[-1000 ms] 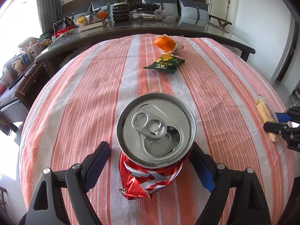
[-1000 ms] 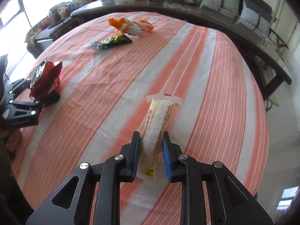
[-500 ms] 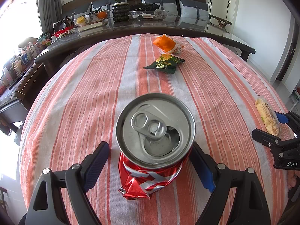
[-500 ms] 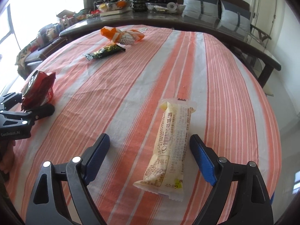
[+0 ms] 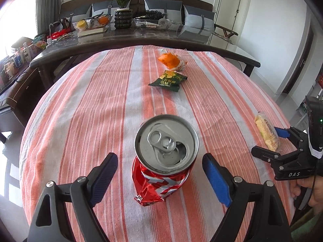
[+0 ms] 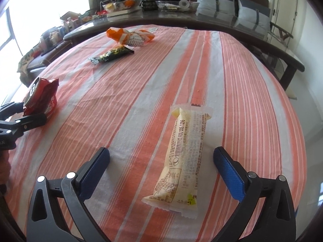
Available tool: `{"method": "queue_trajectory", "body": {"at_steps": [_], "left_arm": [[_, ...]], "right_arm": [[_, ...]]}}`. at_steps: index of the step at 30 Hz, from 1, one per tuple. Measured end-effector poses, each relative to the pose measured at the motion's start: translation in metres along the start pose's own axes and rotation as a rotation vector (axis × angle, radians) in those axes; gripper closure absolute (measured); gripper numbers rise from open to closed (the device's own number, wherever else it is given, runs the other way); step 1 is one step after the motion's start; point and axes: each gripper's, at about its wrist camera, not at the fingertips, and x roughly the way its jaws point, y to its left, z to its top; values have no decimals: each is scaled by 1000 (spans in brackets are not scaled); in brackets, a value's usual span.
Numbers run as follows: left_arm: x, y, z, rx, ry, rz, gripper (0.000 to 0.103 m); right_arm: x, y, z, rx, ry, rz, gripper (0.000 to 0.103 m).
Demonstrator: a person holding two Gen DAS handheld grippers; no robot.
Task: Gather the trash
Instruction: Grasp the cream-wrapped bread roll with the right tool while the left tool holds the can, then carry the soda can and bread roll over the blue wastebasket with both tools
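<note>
A crushed red soda can (image 5: 161,173) stands upright on the striped tablecloth (image 5: 90,109). My left gripper (image 5: 159,160) is open around the can, with a gap between each blue pad and the can. A long yellow snack wrapper (image 6: 184,155) lies flat on the cloth between the jaws of my right gripper (image 6: 161,153). Those jaws are opening wide and neither pad touches the wrapper. In the left wrist view, the right gripper (image 5: 269,141) and the wrapper (image 5: 266,134) appear at the right edge. In the right wrist view, the can (image 6: 41,96) and the left gripper (image 6: 30,112) are at the far left.
An orange-and-white wrapper (image 5: 171,60) and a green snack packet (image 5: 168,80) lie farther back on the cloth. Behind them runs a dark table (image 5: 141,38) with bowls and a potted plant (image 5: 122,10). A hand (image 5: 308,189) holds the right gripper.
The right gripper's jaws went from shut on the yellow wrapper to wide open, and the wrapper now lies free on the cloth. The left gripper rose slightly above the can.
</note>
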Motion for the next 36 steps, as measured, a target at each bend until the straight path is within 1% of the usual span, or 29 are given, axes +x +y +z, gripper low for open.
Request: {"method": "queue_trajectory", "body": {"at_steps": [3,6,7,8,9,10,11,12,14,15,16,17,18,23,27,31,34,36], "left_arm": [[-10,-2,8,25,-24,-17,15],[-7,-3,13,42,-9,-31,16],[-4,-4,13,50,0,-24,16],[-2,-6,13,62,7,-13,19],[-1,-8,13,76,12,-4,31],[0,-10,12,84,19,-5,37],[1,-11,12,86,24,-12,48],[1,-11,12,86,27,-20,48],[0,-13,10,88,22,-15,48],[-1,-14,10,91,20,-10,48],[-3,-15,9,91,16,-10,49],[-5,-17,9,88,12,-16,49],[-7,-18,9,83,9,-26,49],[-14,-36,12,73,5,-79,49],[-17,-63,16,76,10,-135,49],[-15,-106,23,112,18,-196,49],[-13,-144,29,133,28,-264,49],[-10,-173,34,150,37,-317,49]], "right_arm": [[-6,-6,-2,20,-4,48,2],[-16,-12,-2,20,29,69,12],[-20,-14,0,29,39,82,12],[-24,-16,3,40,46,97,12],[-27,-17,7,47,56,113,12],[-29,-18,12,51,68,122,14],[-30,-19,17,56,79,126,15],[-29,-20,21,66,92,129,17],[-22,-24,28,90,132,129,17],[-17,-26,29,100,152,120,23],[-13,-29,30,110,169,107,45],[-10,-32,30,119,183,98,63],[-10,-35,30,127,189,95,87],[-38,-45,26,152,118,118,88],[-64,-57,24,162,69,143,88],[-84,-81,17,185,38,141,88],[-101,-110,5,209,21,103,88],[-113,-136,-6,241,14,73,88]]}}
